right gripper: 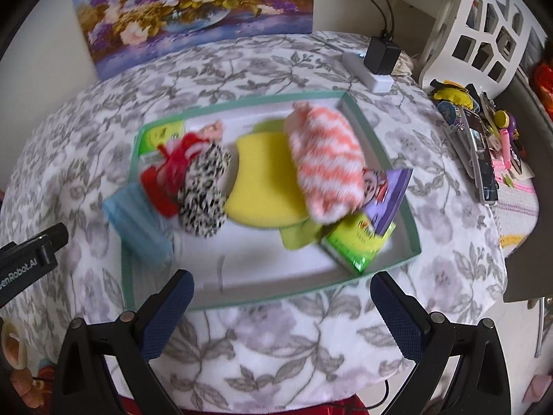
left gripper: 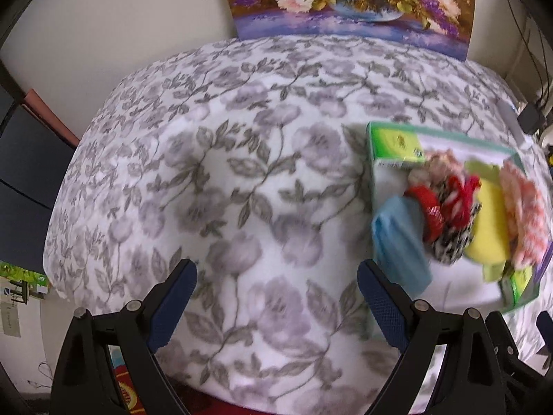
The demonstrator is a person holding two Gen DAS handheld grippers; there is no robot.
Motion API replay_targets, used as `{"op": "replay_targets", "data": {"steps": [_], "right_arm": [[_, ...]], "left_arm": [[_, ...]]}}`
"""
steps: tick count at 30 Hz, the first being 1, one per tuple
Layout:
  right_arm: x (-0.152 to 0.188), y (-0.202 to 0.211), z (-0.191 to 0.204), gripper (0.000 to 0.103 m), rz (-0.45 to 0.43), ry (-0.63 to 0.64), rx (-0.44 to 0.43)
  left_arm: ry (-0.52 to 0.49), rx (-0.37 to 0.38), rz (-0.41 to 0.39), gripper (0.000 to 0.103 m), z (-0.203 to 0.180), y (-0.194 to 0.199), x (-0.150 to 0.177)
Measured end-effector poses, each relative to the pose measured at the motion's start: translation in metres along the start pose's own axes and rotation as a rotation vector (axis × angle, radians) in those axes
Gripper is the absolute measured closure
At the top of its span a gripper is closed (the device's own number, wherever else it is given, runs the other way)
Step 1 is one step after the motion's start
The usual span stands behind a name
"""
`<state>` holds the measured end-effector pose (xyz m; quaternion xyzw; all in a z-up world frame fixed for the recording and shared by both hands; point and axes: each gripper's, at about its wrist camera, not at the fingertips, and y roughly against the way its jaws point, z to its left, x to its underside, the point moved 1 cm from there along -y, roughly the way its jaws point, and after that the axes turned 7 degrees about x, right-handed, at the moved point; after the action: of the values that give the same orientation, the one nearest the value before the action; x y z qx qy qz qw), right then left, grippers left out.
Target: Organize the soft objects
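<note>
**Right wrist view: soft things gathered in the box, both grippers empty**

Right wrist view shows the shallow green-rimmed box [right gripper: 380, 145] lying on the floral cloth of the table [right gripper: 276, 346], toward its right side and short of the painting [right gripper: 193, 14] at the far edge. Inside lie the striped orange-and-white sock [right gripper: 325, 159], the yellow sponge [right gripper: 262, 180], a black-and-white spotted piece [right gripper: 204, 193] and a red-and-white knit [right gripper: 172, 169]. The blue cloth [right gripper: 138, 221] droops over the box's left rim, half out. The right gripper [right gripper: 281, 307] hangs before the near rim, jaws spread wide, holding nothing.

Left wrist view has the left gripper [left gripper: 276, 297] over bare cloth left of the box [left gripper: 376, 138], jaws likewise apart and empty.

The gathering looks nearly done. The next move probably calls for tucking the blue cloth fully inside; its limp fold needs a pinch near the rim.
</note>
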<state>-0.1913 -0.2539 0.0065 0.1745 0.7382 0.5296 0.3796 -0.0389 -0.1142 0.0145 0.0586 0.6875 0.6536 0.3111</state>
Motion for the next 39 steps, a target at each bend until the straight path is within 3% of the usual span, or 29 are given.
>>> {"op": "replay_targets", "data": {"steps": [18,39], "right_arm": [[0.041,0.006,0.011,0.000,0.017,0.029,0.009],[0.046,0.014,0.010,0.000,-0.008,0.022,0.005]], "left_arm": [[-0.061,0.013,0.091,0.009,0.015,0.001,0.063],[-0.042,0.056,0.113,0.009,0.018,0.001,0.070]]}}
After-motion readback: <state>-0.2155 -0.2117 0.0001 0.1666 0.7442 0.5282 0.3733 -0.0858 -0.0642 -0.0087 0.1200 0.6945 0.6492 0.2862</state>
